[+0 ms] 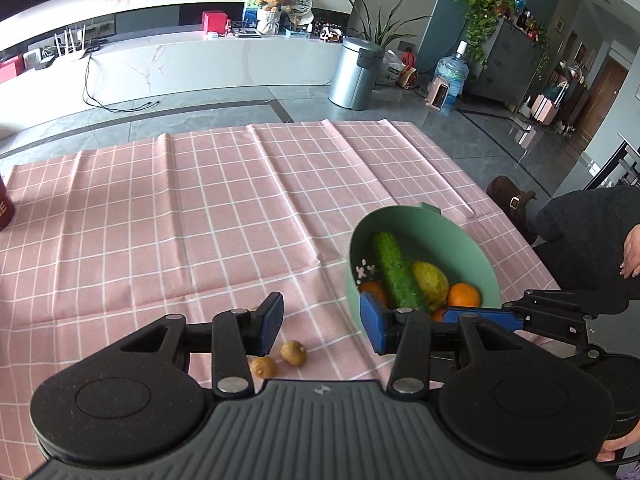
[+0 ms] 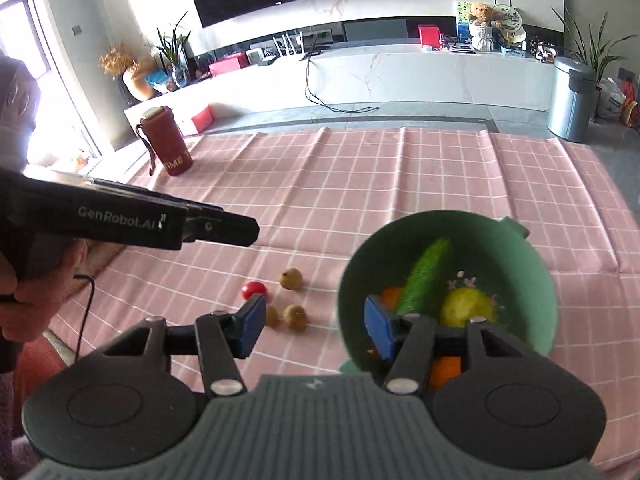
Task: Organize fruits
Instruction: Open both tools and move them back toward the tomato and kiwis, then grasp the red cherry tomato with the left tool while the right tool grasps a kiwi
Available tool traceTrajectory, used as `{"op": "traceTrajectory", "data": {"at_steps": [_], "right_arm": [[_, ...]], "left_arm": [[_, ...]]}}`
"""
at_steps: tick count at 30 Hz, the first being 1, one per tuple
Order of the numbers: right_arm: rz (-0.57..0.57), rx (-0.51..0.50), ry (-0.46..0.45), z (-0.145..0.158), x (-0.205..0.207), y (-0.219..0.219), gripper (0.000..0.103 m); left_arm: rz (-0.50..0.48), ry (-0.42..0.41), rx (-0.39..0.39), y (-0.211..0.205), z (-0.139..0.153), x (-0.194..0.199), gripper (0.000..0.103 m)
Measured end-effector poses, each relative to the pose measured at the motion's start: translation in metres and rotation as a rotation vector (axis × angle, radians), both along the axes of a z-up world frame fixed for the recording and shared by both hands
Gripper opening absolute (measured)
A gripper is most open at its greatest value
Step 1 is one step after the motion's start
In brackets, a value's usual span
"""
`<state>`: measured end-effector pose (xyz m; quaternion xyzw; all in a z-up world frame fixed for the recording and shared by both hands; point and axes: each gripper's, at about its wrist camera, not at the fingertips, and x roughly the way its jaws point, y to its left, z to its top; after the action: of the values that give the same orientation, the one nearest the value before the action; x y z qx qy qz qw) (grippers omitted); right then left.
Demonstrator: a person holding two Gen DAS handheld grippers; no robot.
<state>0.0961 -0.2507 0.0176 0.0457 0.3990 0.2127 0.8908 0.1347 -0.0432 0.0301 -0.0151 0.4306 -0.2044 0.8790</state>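
Our left tool (image 1: 320, 326) is open and holds nothing. Just under it we see two small brown fruits (image 1: 293, 353) on the pink tabletop (image 1: 200, 208); the green bowl (image 1: 440, 224) sits right beside it.

From the right tool (image 2: 316, 328), open and holding nothing too, we see a red tomato (image 2: 253, 289) past its left finger. We think these loose fruits go in next, so one tool must drop down and close on one.

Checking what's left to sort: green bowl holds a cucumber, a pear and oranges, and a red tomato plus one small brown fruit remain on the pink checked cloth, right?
Not quite: three small round brown fruits remain beside the small red tomato, per the right wrist view.
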Motion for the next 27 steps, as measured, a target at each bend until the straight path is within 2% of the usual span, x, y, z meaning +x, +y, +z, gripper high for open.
{"op": "traceTrajectory", "data": {"at_steps": [5, 11, 14, 19, 22, 27], "right_arm": [[-0.021, 0.051, -0.005, -0.021, -0.014, 0.038, 0.031], [-0.095, 0.012, 0.021, -0.056, -0.018, 0.063, 0.016], [-0.133, -0.005, 0.036, -0.066, -0.011, 0.064, 0.015], [-0.193, 0.006, 0.041, -0.078, 0.010, 0.069, 0.015], [-0.227, 0.010, 0.066, -0.088, 0.017, 0.069, 0.015], [-0.269, 0.035, 0.076, -0.095, 0.027, 0.067, 0.016]], "left_arm": [[0.024, 0.011, -0.016, 0.024, -0.027, -0.013, 0.048], [0.081, -0.002, -0.060, 0.044, -0.066, -0.019, 0.043], [0.110, 0.011, -0.079, 0.051, -0.084, -0.010, 0.039], [0.125, -0.010, -0.020, 0.053, -0.098, 0.002, 0.037], [0.148, 0.006, -0.066, 0.062, -0.106, 0.007, 0.037], [0.179, -0.008, -0.086, 0.065, -0.111, 0.013, 0.037]]}}
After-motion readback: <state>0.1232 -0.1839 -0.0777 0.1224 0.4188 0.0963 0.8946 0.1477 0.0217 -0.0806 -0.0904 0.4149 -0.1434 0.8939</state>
